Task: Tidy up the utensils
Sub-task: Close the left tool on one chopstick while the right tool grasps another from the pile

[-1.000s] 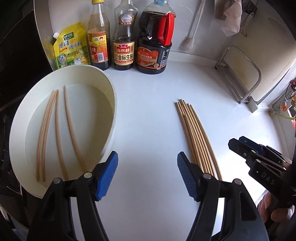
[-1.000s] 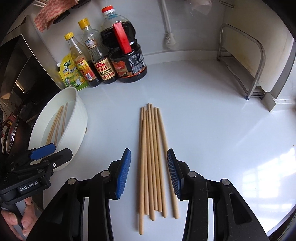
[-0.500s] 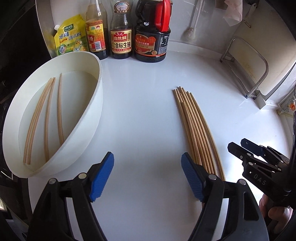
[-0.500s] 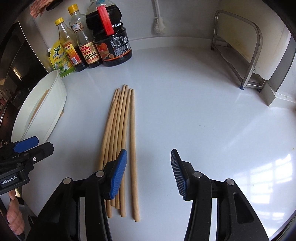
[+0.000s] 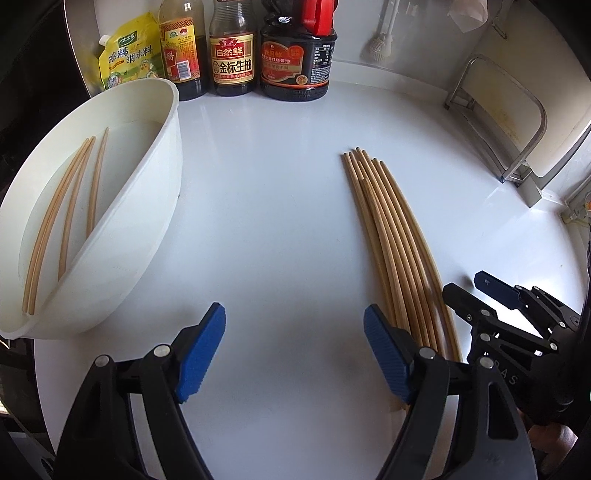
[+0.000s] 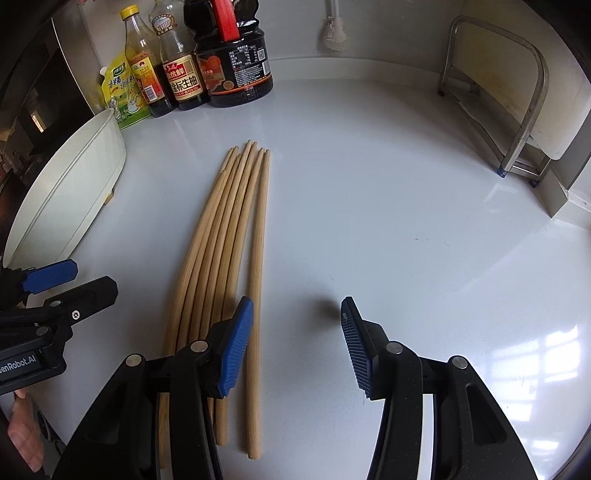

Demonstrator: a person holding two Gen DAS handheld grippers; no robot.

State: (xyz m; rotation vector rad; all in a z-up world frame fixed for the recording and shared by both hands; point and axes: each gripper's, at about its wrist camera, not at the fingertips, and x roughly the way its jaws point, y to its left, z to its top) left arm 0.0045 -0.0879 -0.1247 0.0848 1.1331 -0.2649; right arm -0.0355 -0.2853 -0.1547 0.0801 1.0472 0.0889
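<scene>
A bundle of several wooden chopsticks (image 5: pixel 391 236) lies on the white counter; it also shows in the right wrist view (image 6: pixel 229 236). A white bowl (image 5: pixel 162 177) at the left holds three chopsticks (image 5: pixel 70 206) and also shows in the right wrist view (image 6: pixel 74 177). My left gripper (image 5: pixel 295 350) is open and empty, between the bowl and the bundle. My right gripper (image 6: pixel 297 347) is open and empty, just right of the bundle's near ends; its left finger overlaps them in view.
Sauce bottles (image 5: pixel 232 48) and a yellow seasoning pouch (image 5: pixel 125 51) stand at the back wall. A metal rack (image 6: pixel 509 110) stands at the right. A brush (image 6: pixel 334 33) hangs on the back wall. The left gripper shows in the right wrist view (image 6: pixel 55 291).
My right gripper has shifted right, from straddling the chopstick bundle to beside it, and opened wider. My left gripper has drawn back and right, away from the bowl.
</scene>
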